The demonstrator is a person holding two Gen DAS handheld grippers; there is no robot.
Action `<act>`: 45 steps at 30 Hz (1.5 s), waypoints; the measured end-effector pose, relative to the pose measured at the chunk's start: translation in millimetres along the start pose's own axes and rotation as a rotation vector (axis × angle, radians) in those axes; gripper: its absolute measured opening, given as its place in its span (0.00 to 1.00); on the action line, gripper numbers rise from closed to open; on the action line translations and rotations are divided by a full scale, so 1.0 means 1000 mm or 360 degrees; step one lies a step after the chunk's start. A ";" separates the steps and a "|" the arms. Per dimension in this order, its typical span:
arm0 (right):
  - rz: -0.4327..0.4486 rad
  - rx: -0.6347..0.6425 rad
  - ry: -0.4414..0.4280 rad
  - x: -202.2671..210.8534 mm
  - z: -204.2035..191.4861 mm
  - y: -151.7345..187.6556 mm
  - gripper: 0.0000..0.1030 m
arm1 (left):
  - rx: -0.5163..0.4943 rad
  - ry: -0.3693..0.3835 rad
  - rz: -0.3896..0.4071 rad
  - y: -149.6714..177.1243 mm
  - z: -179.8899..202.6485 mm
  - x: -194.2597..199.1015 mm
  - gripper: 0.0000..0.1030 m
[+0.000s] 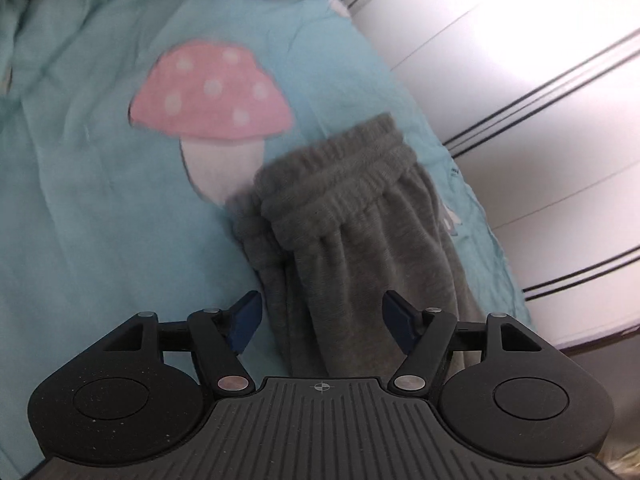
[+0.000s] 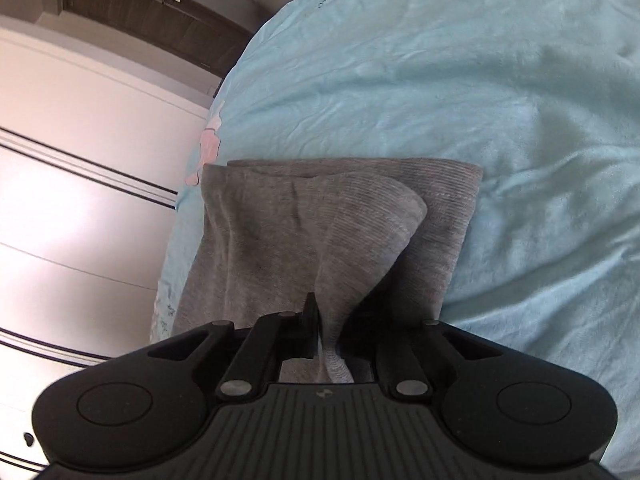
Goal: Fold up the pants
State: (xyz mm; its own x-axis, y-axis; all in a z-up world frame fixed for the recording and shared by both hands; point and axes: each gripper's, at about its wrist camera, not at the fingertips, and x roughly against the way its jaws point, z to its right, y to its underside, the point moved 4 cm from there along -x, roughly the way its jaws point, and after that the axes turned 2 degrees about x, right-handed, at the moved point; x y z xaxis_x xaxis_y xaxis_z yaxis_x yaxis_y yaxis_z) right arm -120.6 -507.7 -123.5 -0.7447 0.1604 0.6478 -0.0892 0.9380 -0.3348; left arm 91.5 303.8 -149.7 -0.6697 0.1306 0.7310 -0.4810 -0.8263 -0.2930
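Observation:
Grey pants lie on a light blue bedsheet, their gathered elastic waistband toward the far end in the left wrist view. My left gripper stands open just above the grey cloth, its blue pads apart and pressing on nothing. In the right wrist view the pants show their leg ends, folded flat. My right gripper is shut on a pinched-up fold of the grey fabric, which rises into the jaws as a ridge.
A pink mushroom print marks the sheet left of the waistband. The bed edge runs along a white cabinet with black stripes, also the white cabinet in the right wrist view. A dark wooden door stands behind.

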 end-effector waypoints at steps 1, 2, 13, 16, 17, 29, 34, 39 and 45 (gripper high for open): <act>-0.0006 0.0016 -0.0012 -0.002 0.000 0.004 0.12 | 0.0031 0.0021 -0.0012 0.001 -0.006 -0.003 0.74; -0.0009 0.0029 -0.0018 -0.002 -0.002 0.009 0.12 | 0.0052 0.0023 -0.0022 0.001 -0.010 -0.005 0.81; -0.0037 0.0000 -0.0115 0.033 0.009 0.046 0.37 | 0.0025 0.0051 -0.0074 -0.015 -0.009 -0.050 0.82; -0.0021 0.0065 -0.0090 0.049 0.003 0.046 0.65 | -0.0014 0.0034 -0.0067 -0.013 -0.006 -0.053 0.79; 0.0003 0.0107 -0.0049 0.056 0.000 0.046 0.69 | -0.0016 0.0053 -0.0066 -0.013 -0.007 -0.052 0.79; 0.0087 0.0191 0.0100 0.030 0.005 0.032 0.74 | -0.0146 0.0159 -0.0191 -0.002 -0.012 -0.057 0.93; 0.0170 0.0202 0.0135 0.009 -0.005 0.016 0.30 | -0.0193 0.0055 -0.0100 0.003 -0.011 -0.050 0.41; 0.0151 0.0086 0.0178 -0.003 -0.004 0.007 0.10 | 0.0055 0.0200 -0.0120 -0.003 -0.023 -0.018 0.20; 0.0154 -0.0146 -0.0192 0.024 -0.014 -0.014 0.09 | 0.0122 0.0249 -0.0136 -0.004 -0.032 0.033 0.20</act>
State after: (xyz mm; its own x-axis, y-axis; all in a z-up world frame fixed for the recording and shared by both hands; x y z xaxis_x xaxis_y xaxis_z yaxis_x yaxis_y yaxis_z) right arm -128.2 -512.8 -93.3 -0.8212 0.2182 0.5272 0.0429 0.9450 -0.3243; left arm 52.9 328.7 -144.6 -0.7108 0.2808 0.6449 -0.4995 -0.8470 -0.1818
